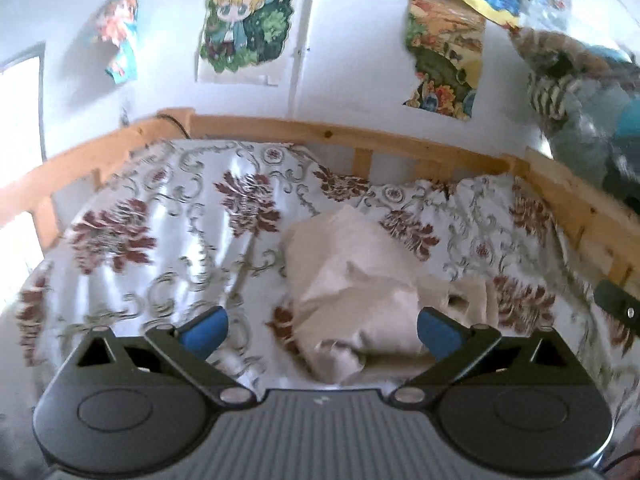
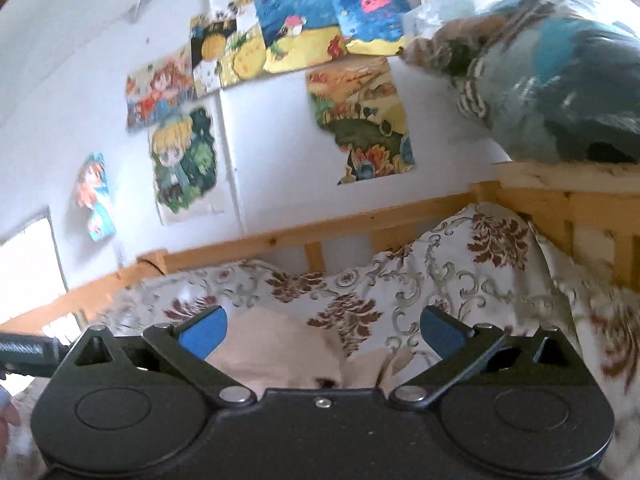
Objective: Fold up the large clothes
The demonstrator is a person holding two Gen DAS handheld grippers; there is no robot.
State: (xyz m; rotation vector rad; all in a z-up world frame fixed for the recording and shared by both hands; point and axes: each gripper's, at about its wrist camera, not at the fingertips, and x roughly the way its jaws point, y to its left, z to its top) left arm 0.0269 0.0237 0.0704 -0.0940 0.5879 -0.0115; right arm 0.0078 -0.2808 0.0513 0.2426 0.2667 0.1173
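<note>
Cloth [image 1: 352,292], cream and crumpled into a loose heap, lies on the bed's floral bedspread [image 1: 168,220], in front of the wooden bed rail [image 1: 280,128]. The left gripper [image 1: 322,334] hangs above the heap with its blue pads spread wide, grasping nothing. The right gripper [image 2: 322,334] is likewise released and empty, the heap just below it. Cartoon posters [image 2: 184,160] hang on the wall above the rail.
</note>
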